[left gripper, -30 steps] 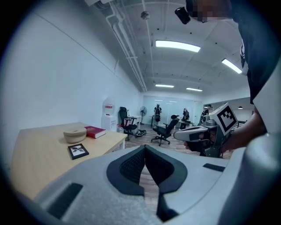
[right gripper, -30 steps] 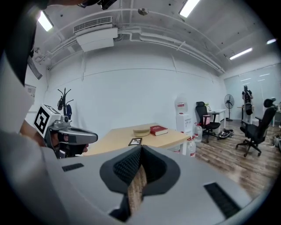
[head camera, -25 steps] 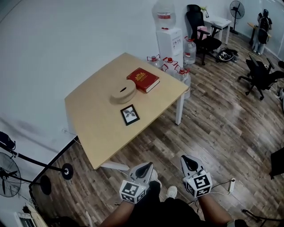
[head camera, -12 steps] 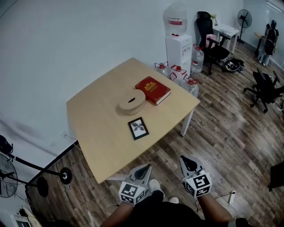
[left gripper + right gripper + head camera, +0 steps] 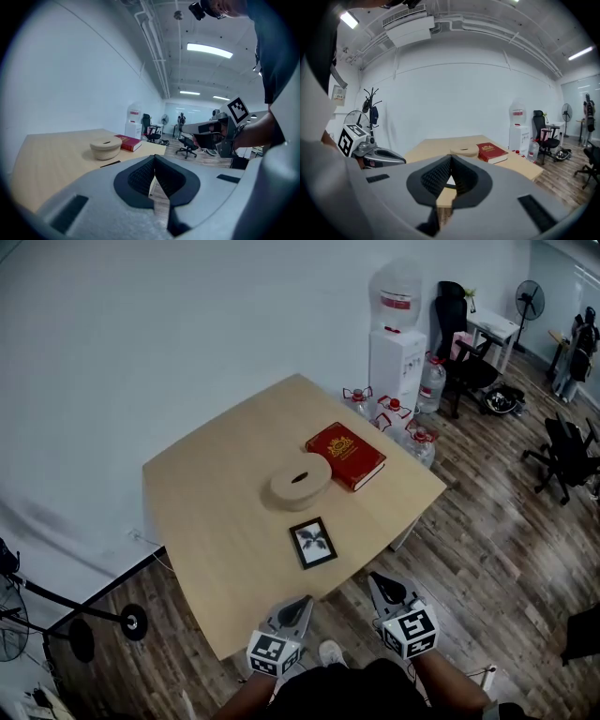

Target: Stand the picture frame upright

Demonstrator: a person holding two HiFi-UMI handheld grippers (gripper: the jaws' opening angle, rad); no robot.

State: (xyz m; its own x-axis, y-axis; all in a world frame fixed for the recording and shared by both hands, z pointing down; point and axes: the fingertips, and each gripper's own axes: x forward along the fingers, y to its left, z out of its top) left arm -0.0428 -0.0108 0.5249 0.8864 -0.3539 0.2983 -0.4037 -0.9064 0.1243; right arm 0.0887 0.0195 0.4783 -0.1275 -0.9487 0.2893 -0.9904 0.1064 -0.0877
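Two grippers hover at the near edge of a wooden table (image 5: 206, 502). The left gripper (image 5: 298, 606), jaws pressed together and empty, points toward the picture frame (image 5: 313, 543), which lies flat and face up just ahead, not yet raised. The right gripper (image 5: 382, 585), likewise closed on nothing, is held alongside, seemingly ready to reach in.

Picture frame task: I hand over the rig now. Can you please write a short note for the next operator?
Left tongs: shut, empty, by the near edge of the table, clear of the frame.
Right tongs: shut, empty, beside the left ones.
Picture frame: lying flat, face up, near the table's front edge, in front of the round basket and the red book.
Done: nothing yet; the frame is not gripped.
Left to do: open the tongs, reach the frame, grip it and stand it upright.
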